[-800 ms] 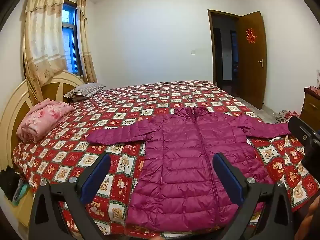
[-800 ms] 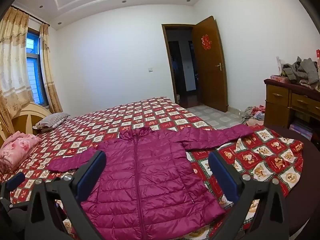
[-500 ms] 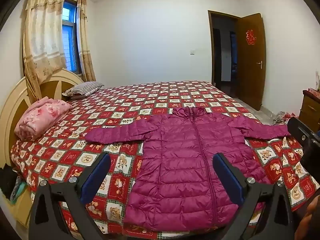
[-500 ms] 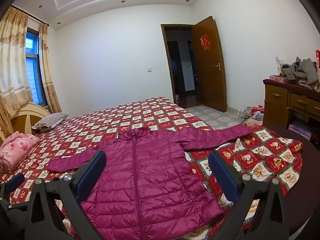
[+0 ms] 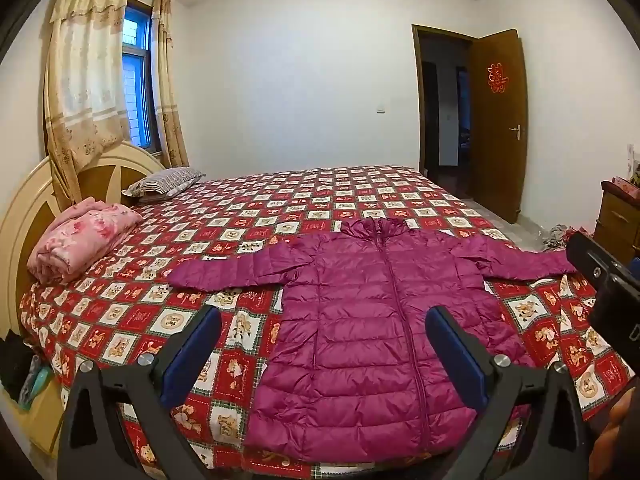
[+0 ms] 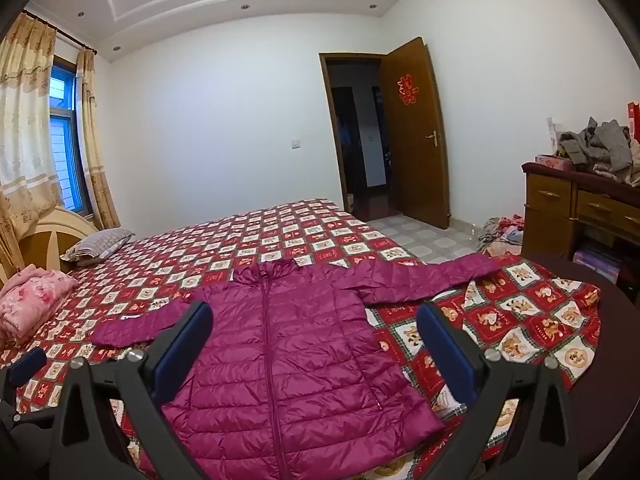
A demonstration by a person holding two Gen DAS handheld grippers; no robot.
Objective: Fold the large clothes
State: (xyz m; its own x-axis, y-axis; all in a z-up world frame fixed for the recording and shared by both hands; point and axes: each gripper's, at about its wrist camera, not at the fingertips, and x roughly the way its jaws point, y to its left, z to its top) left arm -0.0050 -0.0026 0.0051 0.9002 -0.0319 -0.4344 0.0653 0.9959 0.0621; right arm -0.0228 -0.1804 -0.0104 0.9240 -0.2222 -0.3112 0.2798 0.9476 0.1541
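A magenta quilted puffer jacket lies flat, zipped, front up on the bed, both sleeves spread sideways, hem toward me; it also shows in the right wrist view. My left gripper is open and empty, held above the jacket's hem and left side. My right gripper is open and empty, above the jacket's lower body. The right gripper's body shows at the right edge of the left wrist view.
The bed has a red checked cover. A folded pink blanket and a striped pillow lie by the headboard. A wooden dresser with piled clothes stands right. An open door is behind the bed.
Both views have lifted and pulled back slightly, so the jacket sits a little lower and farther. The jacket has not moved. Both grippers stay open.
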